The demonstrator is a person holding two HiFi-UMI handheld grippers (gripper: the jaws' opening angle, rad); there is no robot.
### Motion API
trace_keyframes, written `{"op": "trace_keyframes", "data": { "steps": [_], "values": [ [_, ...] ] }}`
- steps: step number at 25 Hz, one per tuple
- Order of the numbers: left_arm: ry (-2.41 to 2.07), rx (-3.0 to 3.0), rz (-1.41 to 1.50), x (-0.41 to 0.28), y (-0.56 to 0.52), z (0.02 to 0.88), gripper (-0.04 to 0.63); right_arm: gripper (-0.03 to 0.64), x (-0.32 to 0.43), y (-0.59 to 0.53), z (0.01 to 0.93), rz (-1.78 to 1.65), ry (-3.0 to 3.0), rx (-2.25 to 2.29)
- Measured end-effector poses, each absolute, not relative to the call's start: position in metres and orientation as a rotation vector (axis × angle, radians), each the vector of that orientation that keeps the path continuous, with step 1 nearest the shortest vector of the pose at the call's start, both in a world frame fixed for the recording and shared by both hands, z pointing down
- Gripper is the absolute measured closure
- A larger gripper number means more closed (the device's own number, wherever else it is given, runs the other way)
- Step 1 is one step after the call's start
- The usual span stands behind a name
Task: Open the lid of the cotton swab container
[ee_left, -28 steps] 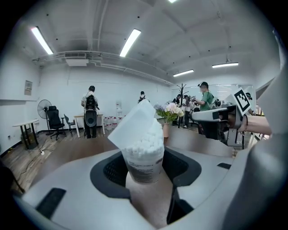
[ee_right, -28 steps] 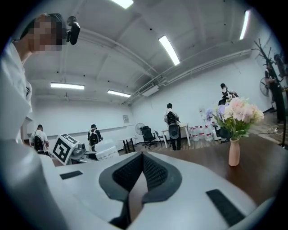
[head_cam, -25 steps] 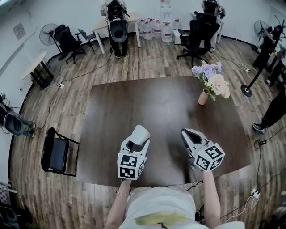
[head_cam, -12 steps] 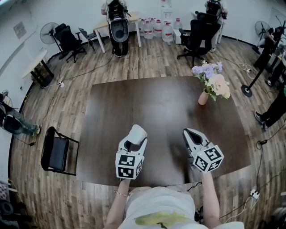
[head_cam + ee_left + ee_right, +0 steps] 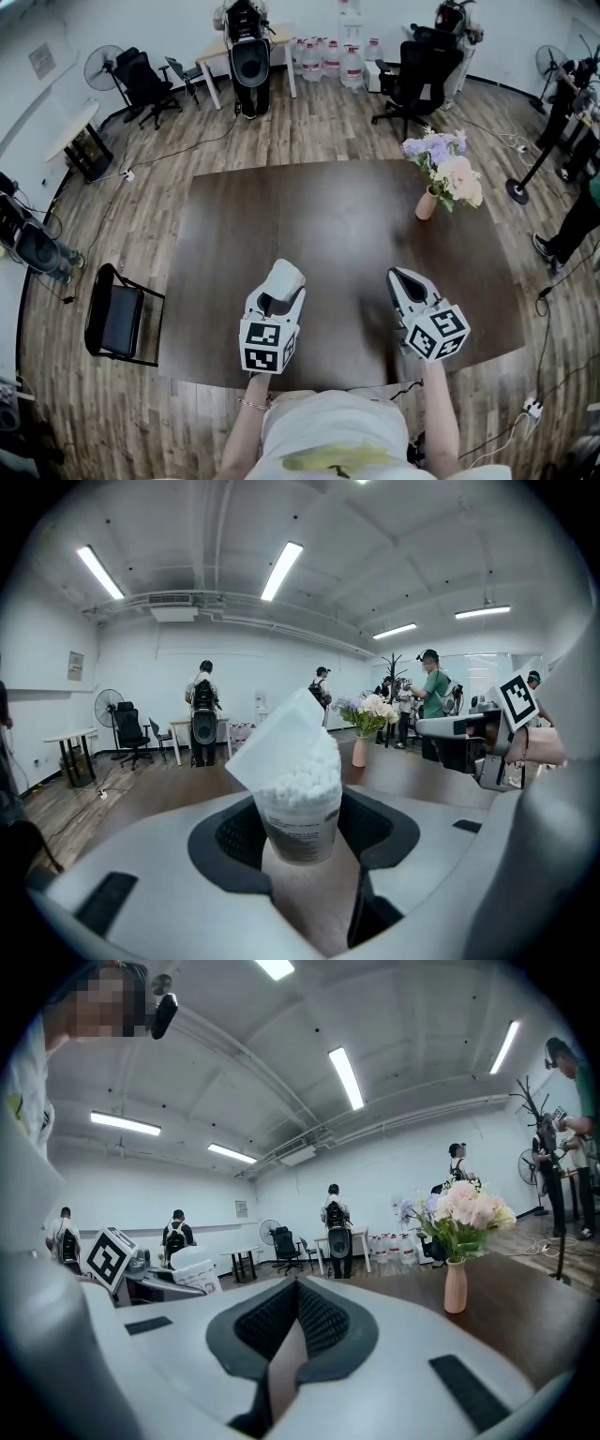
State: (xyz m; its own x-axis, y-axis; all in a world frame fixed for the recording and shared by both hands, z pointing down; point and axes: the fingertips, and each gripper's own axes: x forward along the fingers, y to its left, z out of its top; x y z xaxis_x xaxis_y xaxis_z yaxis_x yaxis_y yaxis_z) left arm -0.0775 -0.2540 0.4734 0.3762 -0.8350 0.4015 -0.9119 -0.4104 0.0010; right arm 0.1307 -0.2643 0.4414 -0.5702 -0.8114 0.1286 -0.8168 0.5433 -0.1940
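Clearly open, the cotton swab container [image 5: 300,819] is a small clear tub packed with white swab heads, and its white lid [image 5: 279,739] is flipped up and tilted to one side above the rim. It stands upright between the two dark pads of the left gripper [image 5: 280,289], whose jaws are spread wide and press against the tub's sides, pinching it. In the head view the tub sits over the near part of the dark brown table [image 5: 328,211], left of centre; whether its base touches the wood cannot be told. The right gripper [image 5: 402,281] hovers well apart from it on the other side, also over the table's near edge, its jaws pressed fully together with nothing between them. Toward the table's far right corner stands a slim pink vase [image 5: 427,204] of pale flowers [image 5: 444,164]. A black chair [image 5: 120,323] sits on the wooden floor just left of the table, and water bottles [image 5: 328,58] line the far wall.
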Motion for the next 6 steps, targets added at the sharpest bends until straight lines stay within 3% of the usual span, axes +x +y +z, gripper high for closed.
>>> {"op": "trace_keyframes", "data": {
  "steps": [6],
  "values": [
    [-1.566, 2.415, 0.510, -0.0769, -0.2548, 0.4734, 0.359, 0.596, 0.1331, -0.2645, 0.4445, 0.368, -2.722, 1.435]
  ]
}}
